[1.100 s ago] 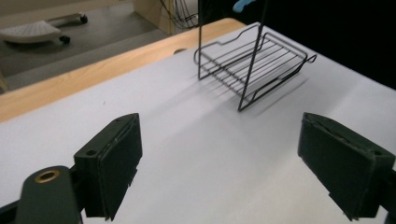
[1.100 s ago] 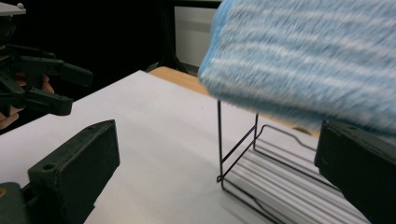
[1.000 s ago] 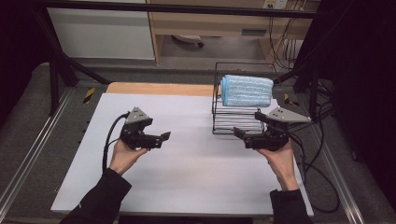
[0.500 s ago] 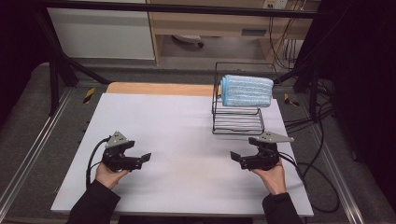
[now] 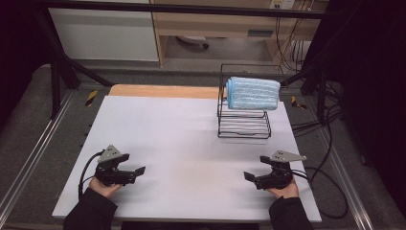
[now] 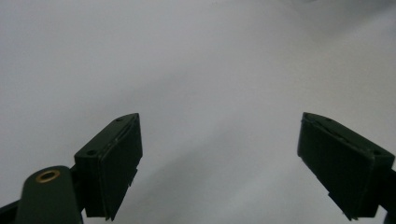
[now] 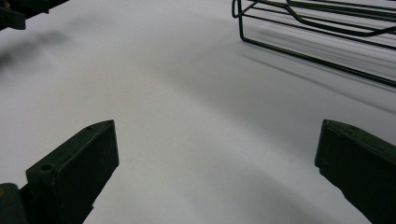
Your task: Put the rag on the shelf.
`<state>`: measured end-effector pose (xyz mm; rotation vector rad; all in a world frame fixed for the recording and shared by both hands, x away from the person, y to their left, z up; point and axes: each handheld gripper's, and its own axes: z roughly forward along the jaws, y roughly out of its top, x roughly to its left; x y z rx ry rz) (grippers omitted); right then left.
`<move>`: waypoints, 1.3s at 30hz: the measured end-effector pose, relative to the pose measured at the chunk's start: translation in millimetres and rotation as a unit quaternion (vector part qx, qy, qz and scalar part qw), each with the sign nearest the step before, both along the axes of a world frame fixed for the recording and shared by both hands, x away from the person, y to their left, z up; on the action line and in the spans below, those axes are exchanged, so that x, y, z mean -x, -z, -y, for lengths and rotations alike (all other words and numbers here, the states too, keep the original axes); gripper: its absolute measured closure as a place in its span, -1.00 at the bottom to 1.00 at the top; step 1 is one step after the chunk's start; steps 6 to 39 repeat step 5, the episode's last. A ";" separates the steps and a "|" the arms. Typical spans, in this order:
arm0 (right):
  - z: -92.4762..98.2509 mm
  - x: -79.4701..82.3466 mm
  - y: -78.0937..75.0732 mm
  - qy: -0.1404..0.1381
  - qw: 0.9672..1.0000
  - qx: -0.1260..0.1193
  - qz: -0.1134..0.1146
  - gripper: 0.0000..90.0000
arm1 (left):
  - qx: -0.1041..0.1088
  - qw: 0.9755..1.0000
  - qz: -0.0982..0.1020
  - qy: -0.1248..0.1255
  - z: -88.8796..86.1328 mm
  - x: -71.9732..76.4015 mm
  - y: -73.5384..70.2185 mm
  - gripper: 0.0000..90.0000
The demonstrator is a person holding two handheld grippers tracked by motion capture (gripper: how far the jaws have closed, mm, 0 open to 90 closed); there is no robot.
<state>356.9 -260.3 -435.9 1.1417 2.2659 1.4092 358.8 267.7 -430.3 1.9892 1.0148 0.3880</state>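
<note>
Near the front edge of the white table (image 5: 191,134), both grippers rest low with nothing in them.

Seen from the high view, the left gripper (image 5: 138,170) sits at the front left corner and the right gripper (image 5: 248,176) at the front right, well apart, their tips pointing toward each other across bare table. In the left gripper view its jaws stand wide with only white table surface between them; the right gripper view shows its jaws just as wide and empty, with the foot of the black wire rack (image 7: 322,35) ahead at upper right. That wire rack (image 5: 243,125) stands at the far right of the table, well apart from both grippers, and a folded blue towel (image 5: 253,93) lies on its upper tier.
</note>
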 end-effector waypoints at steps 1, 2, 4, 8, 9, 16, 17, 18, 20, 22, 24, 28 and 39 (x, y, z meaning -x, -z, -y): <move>1.6 -0.1 0.4 0.002 1.000 -0.001 0.000 -0.99 | -0.002 1.000 -0.001 0.002 0.8 0.2 1.4 -0.69; 2.9 -0.3 0.9 0.004 1.000 -0.001 -0.001 -0.99 | -0.003 1.000 -0.002 0.004 1.8 0.3 2.9 -0.69; 4.6 -1.1 2.2 0.009 1.000 0.000 -0.002 -0.99 | -0.003 1.000 -0.004 0.008 5.0 0.6 5.5 -0.69; 5.0 -1.3 2.8 0.009 1.000 0.001 -0.006 -0.99 | -0.009 1.000 -0.004 0.011 6.2 0.8 5.7 -0.69; 5.0 -1.3 2.8 0.009 1.000 0.001 -0.006 -0.99 | -0.009 1.000 -0.004 0.011 6.2 0.8 5.7 -0.69; 5.0 -1.3 2.8 0.009 1.000 0.001 -0.006 -0.99 | -0.009 1.000 -0.004 0.011 6.2 0.8 5.7 -0.69; 5.0 -1.3 2.8 0.009 1.000 0.001 -0.006 -0.99 | -0.009 1.000 -0.004 0.011 6.2 0.8 5.7 -0.69; 5.0 -1.3 2.8 0.009 1.000 0.001 -0.006 -0.99 | -0.009 1.000 -0.004 0.011 6.2 0.8 5.7 -0.69; 5.0 -1.3 2.8 0.009 1.000 0.001 -0.006 -0.99 | -0.009 1.000 -0.004 0.011 6.2 0.8 5.7 -0.69; 5.0 -1.3 2.8 0.009 1.000 0.001 -0.006 -0.99 | -0.009 1.000 -0.004 0.011 6.2 0.8 5.7 -0.69; 5.0 -1.3 2.8 0.009 1.000 0.001 -0.006 -0.99 | -0.009 1.000 -0.004 0.011 6.2 0.8 5.7 -0.69; 5.0 -1.3 2.8 0.009 1.000 0.001 -0.006 -0.99 | -0.009 1.000 -0.004 0.011 6.2 0.8 5.7 -0.69; 5.0 -1.3 2.8 0.009 1.000 0.001 -0.006 -0.99 | -0.009 1.000 -0.004 0.011 6.2 0.8 5.7 -0.69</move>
